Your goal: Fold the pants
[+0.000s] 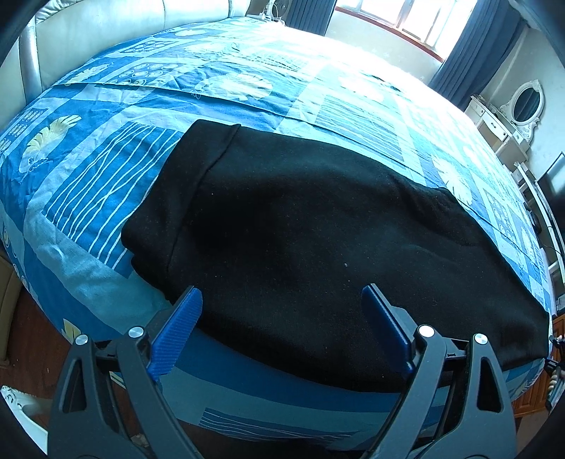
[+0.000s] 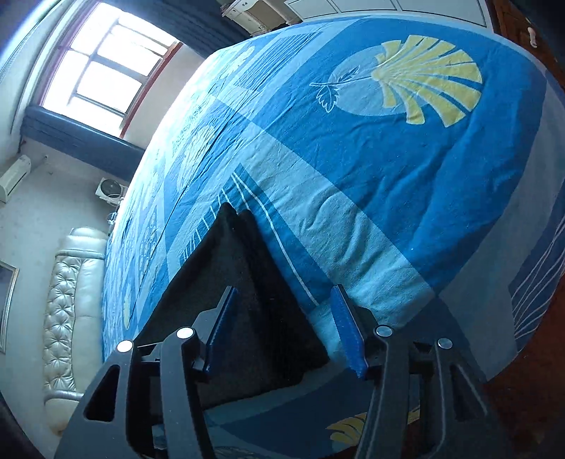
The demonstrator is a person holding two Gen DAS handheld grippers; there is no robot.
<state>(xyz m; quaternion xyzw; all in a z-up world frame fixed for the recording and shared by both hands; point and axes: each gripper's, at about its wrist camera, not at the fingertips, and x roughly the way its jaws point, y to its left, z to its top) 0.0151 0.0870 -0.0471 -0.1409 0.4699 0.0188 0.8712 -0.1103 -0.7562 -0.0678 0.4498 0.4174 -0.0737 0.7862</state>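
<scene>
Black pants [image 1: 300,229] lie flat on the blue patterned bed [image 1: 106,169], folded lengthwise, near the bed's front edge. My left gripper [image 1: 282,300] is open and empty, its blue pads over the near edge of the pants. In the right wrist view the pants [image 2: 247,282] show as a dark wedge with a layered end toward the far side. My right gripper [image 2: 282,296] is open and empty, with the left pad over the pants and the right pad over the bedsheet [image 2: 353,159].
A cream leather headboard [image 1: 88,31] stands at the far left. A window [image 1: 406,17] with blue curtains lies beyond the bed. A white dresser with an oval mirror [image 1: 512,113] stands at the right. Wooden floor [image 2: 529,388] shows below the bed's edge.
</scene>
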